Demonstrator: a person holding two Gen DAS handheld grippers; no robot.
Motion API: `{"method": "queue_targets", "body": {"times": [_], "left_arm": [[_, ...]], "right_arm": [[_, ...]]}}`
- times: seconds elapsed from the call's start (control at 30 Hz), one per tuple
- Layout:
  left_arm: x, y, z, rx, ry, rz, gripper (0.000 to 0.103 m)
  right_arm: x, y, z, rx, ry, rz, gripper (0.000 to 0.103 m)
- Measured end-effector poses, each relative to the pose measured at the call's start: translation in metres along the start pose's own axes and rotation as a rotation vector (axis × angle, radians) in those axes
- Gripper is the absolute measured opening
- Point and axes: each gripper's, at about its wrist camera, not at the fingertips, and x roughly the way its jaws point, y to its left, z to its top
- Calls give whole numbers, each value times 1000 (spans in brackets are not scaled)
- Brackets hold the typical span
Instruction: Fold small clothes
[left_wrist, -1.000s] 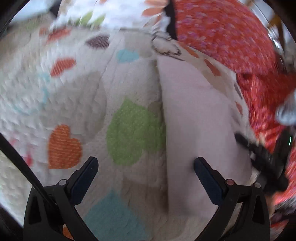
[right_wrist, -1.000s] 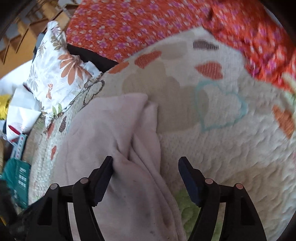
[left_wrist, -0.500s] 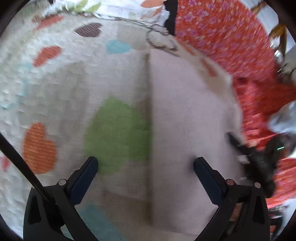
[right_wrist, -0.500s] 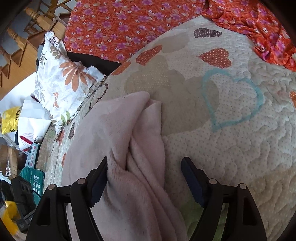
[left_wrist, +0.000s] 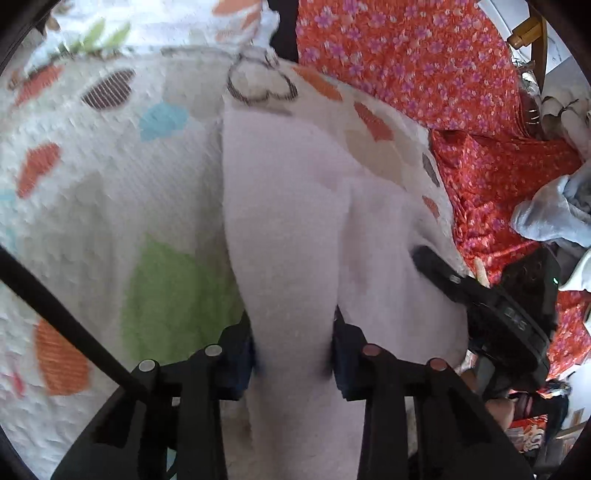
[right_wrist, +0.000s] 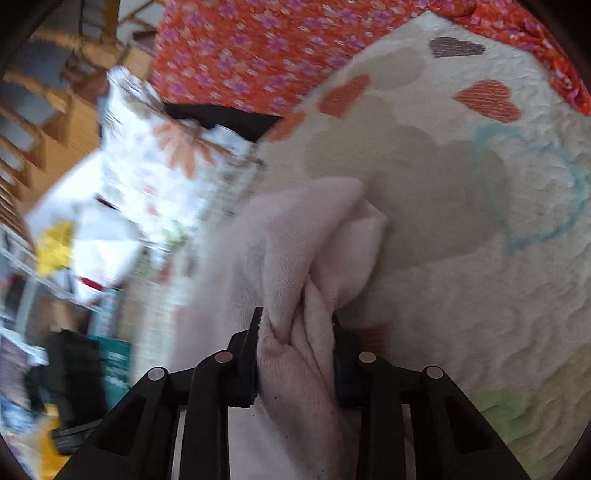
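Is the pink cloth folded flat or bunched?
Bunched: the pink cloth shows thick gathered creases between the right claw, lifted off the heart quilt.

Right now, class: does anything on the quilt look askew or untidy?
Yes. The pink cloth is bunched into rumpled folds at the right gripper, not lying flat on the quilt. Both grippers are closing on it; the left gripper pinches a raised ridge. Nothing looks spilled or damaged.

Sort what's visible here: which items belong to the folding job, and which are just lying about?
Job:
- pale pink terry cloth
- left gripper, closing on it
- right gripper, closing on it

Lying about:
- heart-patterned quilt
- orange floral fabric
- floral pillow
- light blue garment
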Motion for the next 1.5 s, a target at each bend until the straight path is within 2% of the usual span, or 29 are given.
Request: {"method": "queue_targets", "body": {"times": [0.03, 0.1, 0.13, 0.17, 0.2, 0.23, 0.27, 0.37, 0.43, 0.5, 0.57, 0.63, 0.67, 0.7, 0.77, 0.83, 0.93, 1.1, 1.23, 1.27, 1.33, 1.37, 1.5], "left_arm": [[-6, 1, 1, 13, -8, 21, 34], [-8, 4, 1, 32, -6, 52, 38], [-4, 8, -1, 39, 5, 84, 44], [0, 11, -5, 43, 11, 113, 49], [6, 13, -9, 53, 9, 151, 58], [7, 15, -14, 65, -12, 172, 66], [5, 15, -18, 72, -37, 186, 68], [-6, 12, -31, 102, -82, 209, 69], [-14, 12, -38, 114, -98, 215, 69], [-21, 10, -45, 120, -118, 227, 69], [-25, 11, -53, 115, -129, 244, 69], [-27, 13, -59, 95, -122, 249, 69], [-29, 15, -62, 86, -114, 245, 69], [-31, 17, -66, 77, -109, 242, 69], [-36, 19, -73, 64, -109, 248, 70], [-41, 17, -80, 66, -108, 265, 70], [-53, 14, -93, 94, -129, 299, 70], [-78, 18, -113, 93, -179, 328, 73], [-97, 21, -130, 89, -228, 347, 75], [-103, 20, -134, 96, -256, 365, 76], [-116, 17, -143, 115, -312, 396, 85], [-125, 16, -148, 125, -345, 414, 86], [-153, 7, -166, 164, -471, 415, 91]], "right_arm": [[-2, 4, 0, -1, 1, 34, 31], [-1, 11, -3, -22, 15, 27, 31], [2, 11, -6, -36, 26, -9, 31], [8, 8, -8, -38, 43, -75, 32], [13, 4, -10, -35, 58, -141, 34], [16, -1, -11, -34, 65, -187, 37], [16, -3, -11, -29, 59, -203, 41], [-3, 15, -8, -109, -46, -268, 41], [-22, 40, -11, -225, -185, -365, 41], [-26, 52, -10, -268, -211, -336, 40], [-11, 55, -11, -262, -126, -182, 39], [17, 44, -9, -222, -3, -112, 38], [25, 35, -9, -201, 24, -143, 32], [30, 23, -7, -161, 28, -179, 16], [25, 5, 0, -67, 2, -161, 8], [13, 5, 1, -69, -38, -189, 9], [-4, 28, -13, -193, -104, -315, 11], [-19, 66, -51, -323, -111, -359, 15], [-16, 79, -85, -368, -61, -366, 15], [-13, 75, -97, -356, -33, -389, 15], [-10, 70, -115, -337, 9, -415, 15], [-9, 68, -123, -328, 26, -425, 15], [-26, 63, -151, -330, 39, -448, 17]]}}
